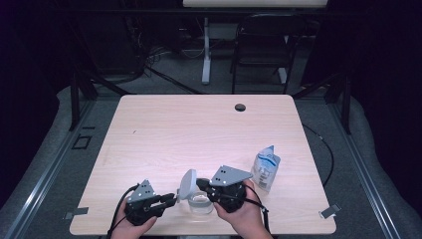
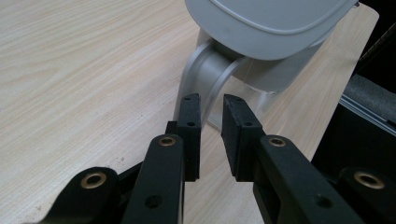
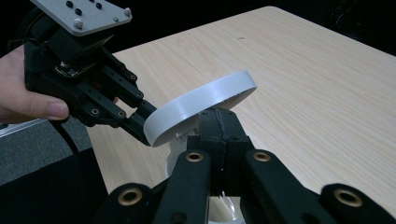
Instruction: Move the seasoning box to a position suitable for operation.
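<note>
The white lid (image 1: 188,183) is standing tilted at the near edge of the wooden table (image 1: 199,129), between the two grippers, with a clear round container (image 1: 200,201) sitting just below it. In the high view, the left gripper (image 1: 171,199) is lying in the person's left hand (image 1: 130,228) and pointing right toward the lid, its tips just beside the lid's lower edge. The right gripper (image 1: 200,183) is being held in the right hand (image 1: 244,216) and is reaching left, its tips meeting the lid's right side. A clear plastic pouch (image 1: 265,168) with blue print is standing to the right of that gripper, close by it.

In the left gripper view, the left gripper (image 2: 211,128) is showing its jaws a narrow gap apart with nothing between the pads. The lid (image 2: 271,23) is hanging above and beyond the tips, and the clear container (image 2: 210,74) is rising from the table (image 2: 84,70) just past them.

In the right gripper view, the right gripper (image 3: 218,122) is pressing its jaws together on a part of the lid's underside, holding the lid (image 3: 201,105) slanted with its far edge raised. The left gripper (image 3: 142,122) is coming in from the left, its tips at the lid's lower rim, though I cannot tell whether they are touching it. The container (image 3: 224,210) is lying below the jaws.
</note>
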### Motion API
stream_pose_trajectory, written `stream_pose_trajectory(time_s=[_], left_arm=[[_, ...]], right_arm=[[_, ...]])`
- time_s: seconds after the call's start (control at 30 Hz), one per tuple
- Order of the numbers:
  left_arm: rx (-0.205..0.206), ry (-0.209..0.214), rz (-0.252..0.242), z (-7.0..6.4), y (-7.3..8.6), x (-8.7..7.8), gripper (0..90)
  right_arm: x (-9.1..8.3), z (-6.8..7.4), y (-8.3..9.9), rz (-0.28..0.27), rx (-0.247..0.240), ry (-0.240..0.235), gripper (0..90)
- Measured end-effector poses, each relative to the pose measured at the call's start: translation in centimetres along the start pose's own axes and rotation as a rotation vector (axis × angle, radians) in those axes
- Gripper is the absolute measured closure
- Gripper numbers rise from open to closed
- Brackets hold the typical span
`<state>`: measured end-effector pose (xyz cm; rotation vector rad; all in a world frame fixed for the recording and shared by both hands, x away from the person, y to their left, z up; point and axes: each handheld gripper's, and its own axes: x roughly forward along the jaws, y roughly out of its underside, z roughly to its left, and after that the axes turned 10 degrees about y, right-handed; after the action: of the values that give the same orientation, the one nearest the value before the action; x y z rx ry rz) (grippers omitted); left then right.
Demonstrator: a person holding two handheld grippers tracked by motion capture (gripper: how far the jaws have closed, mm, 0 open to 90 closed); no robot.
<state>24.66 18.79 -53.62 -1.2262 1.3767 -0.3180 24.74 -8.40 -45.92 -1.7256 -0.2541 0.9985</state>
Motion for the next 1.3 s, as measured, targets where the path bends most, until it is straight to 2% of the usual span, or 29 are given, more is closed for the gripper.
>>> stream_pose_trajectory(time_s=[1.3], left_arm=[[-0.007, -0.014, -0.011, 0.2, 0.1, -0.6, 77.2]], right_arm=[[0.7, 1.3, -2.3, -0.024, -0.053, -0.026, 90.0]])
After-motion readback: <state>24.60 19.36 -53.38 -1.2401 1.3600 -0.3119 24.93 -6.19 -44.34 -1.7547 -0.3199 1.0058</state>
